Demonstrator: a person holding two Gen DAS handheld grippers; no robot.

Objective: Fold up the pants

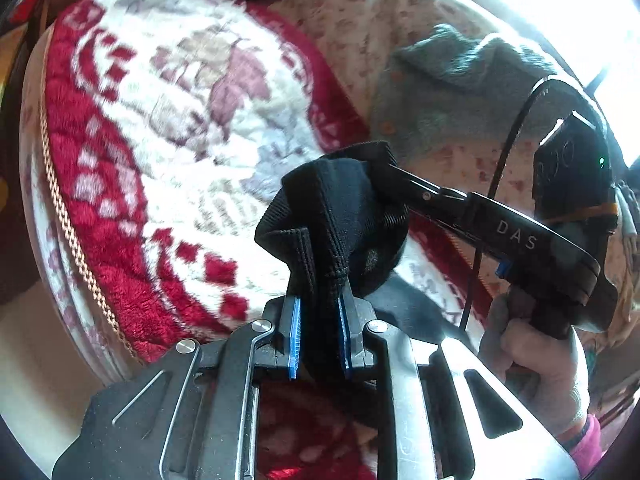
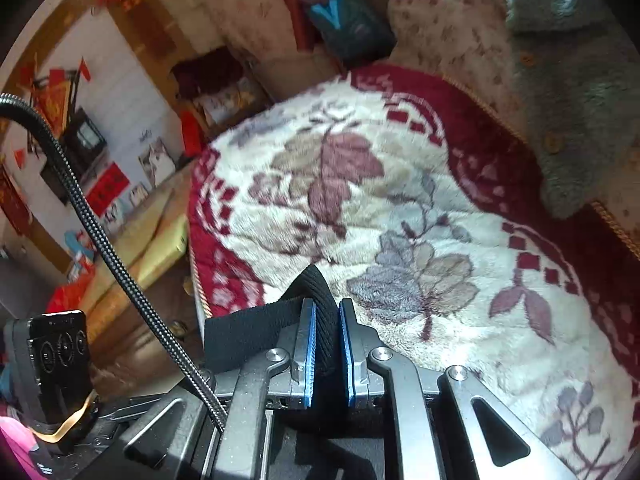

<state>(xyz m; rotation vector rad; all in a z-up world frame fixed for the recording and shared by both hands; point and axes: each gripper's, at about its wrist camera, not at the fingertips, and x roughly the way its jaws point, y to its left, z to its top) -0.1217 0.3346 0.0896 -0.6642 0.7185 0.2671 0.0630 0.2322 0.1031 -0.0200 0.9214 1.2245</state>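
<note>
Both grippers have a bite on the black pants [image 1: 340,216] here. In the left wrist view the left gripper [image 1: 319,334] has its blue-padded fingers [image 1: 295,340] clamped on a bunched-up fold of the ribbed black fabric, which rises above the fingertips in a lumpy wad. The right gripper [image 1: 394,178] comes in from the right side of that same view and pinches the far side of the wad, with the person's hand [image 1: 532,360] wrapped around its handle and a bit of pink sleeve [image 1: 586,444] showing at the wrist.

From the right wrist view, the fingers [image 2: 309,348] of the right gripper are closed on a ribbed black band, looks like the waistband, though it's hard to be sure from this angle. The fabric trails off to the left.

The pants are held up over a fluffy red and white floral blanket [image 2: 400,200] on the bed, over its middle part rather than its edges. A grey-green fleece garment [image 2: 576,100] lies at the blanket's far right edge, on a floral sheet [image 1: 352,32].
</note>
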